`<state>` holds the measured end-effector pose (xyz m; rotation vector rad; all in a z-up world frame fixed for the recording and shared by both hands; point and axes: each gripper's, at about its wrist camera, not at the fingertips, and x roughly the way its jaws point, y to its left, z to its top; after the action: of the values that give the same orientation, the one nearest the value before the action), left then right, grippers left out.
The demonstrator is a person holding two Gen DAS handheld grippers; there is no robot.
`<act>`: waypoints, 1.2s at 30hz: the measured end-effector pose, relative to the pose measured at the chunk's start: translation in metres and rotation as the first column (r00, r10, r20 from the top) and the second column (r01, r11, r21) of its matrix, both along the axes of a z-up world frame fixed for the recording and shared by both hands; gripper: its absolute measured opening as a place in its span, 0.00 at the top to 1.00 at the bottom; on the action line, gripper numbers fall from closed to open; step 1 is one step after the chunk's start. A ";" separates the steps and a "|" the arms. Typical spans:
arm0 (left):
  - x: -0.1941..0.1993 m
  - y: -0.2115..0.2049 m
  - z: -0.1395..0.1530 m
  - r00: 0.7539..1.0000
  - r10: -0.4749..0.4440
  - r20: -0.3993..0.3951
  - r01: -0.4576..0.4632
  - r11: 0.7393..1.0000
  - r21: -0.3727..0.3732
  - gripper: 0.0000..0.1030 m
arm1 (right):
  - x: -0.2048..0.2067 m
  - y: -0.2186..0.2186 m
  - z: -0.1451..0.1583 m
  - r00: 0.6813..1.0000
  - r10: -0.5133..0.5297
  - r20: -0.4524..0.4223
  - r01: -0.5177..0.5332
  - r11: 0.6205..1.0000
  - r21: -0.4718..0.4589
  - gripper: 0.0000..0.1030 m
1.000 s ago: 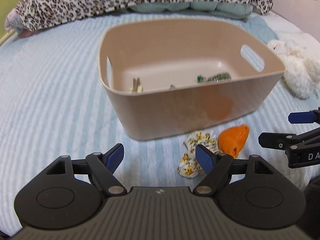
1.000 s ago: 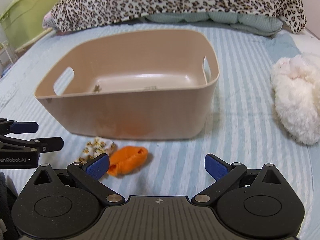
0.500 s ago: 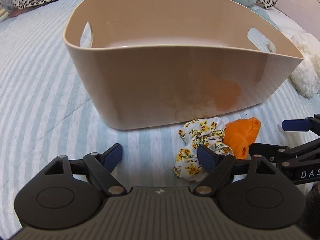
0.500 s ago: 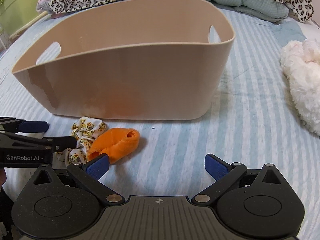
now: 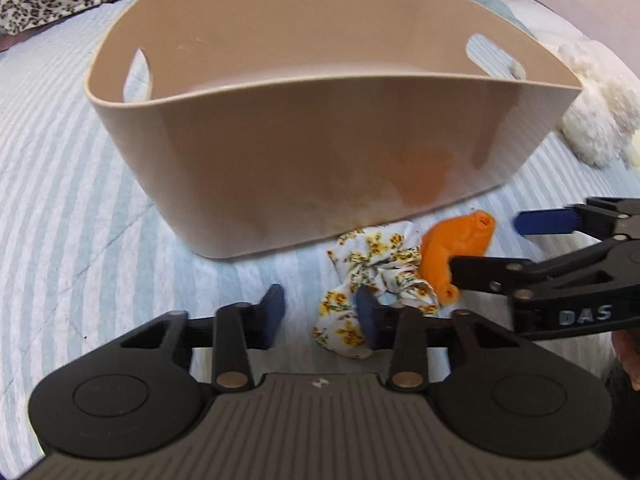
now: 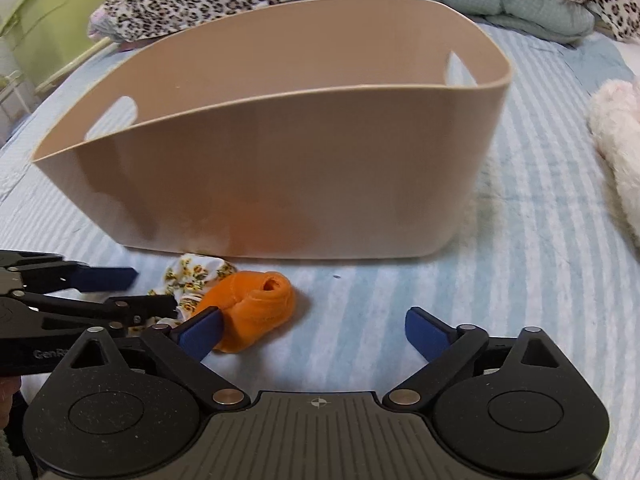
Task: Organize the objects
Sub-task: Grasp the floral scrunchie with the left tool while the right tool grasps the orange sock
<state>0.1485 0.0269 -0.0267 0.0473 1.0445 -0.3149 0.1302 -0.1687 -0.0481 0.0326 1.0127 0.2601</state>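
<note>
A white scrunchie printed with yellow flowers (image 5: 374, 276) and a rolled orange velvet scrunchie (image 6: 252, 308) are seen lying touching each other on the pale blue striped bedspread (image 6: 540, 264), just outside the near wall of the beige plastic basket with cut-out handles (image 5: 320, 152), at about 5 o'clock from it in the left wrist view. The left gripper (image 5: 320, 312) is closing, its right pad at the floral fabric's edge; no grip is shown. The right gripper (image 6: 314, 330) is spread wide and narrowing slightly, the orange scrunchie by its left pad, unpressed.
</note>
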 end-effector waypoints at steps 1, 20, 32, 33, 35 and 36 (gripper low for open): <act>0.001 0.001 0.000 1.000 -0.002 -0.011 0.002 1.000 -0.004 0.69 | 0.000 0.003 -0.001 1.000 0.007 -0.001 -0.007 1.000 -0.002 0.14; -0.019 0.008 0.012 1.000 0.016 -0.021 -0.016 1.000 -0.008 0.98 | -0.012 0.004 0.014 0.998 0.027 0.049 -0.028 1.000 0.010 0.95; -0.039 0.028 0.035 0.999 0.040 0.035 -0.039 0.999 -0.023 0.98 | -0.034 -0.014 0.041 0.994 0.000 0.109 -0.003 0.999 0.033 0.95; -0.043 0.030 0.038 0.998 0.040 0.043 -0.039 0.999 -0.023 0.98 | -0.031 -0.009 0.044 0.993 0.001 0.115 -0.004 0.999 0.033 0.95; -0.046 0.029 0.043 0.997 0.040 0.059 -0.039 0.999 -0.024 0.99 | -0.034 -0.008 0.051 0.992 0.003 0.129 -0.008 0.999 0.040 0.95; -0.047 0.028 0.047 0.997 0.039 0.065 -0.037 0.999 -0.028 0.99 | -0.034 -0.008 0.055 0.991 0.004 0.135 -0.010 0.999 0.043 0.95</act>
<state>0.1013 0.0544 0.0198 0.0134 0.9744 -0.2913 0.0959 -0.1765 0.0070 0.0501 0.8727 0.2872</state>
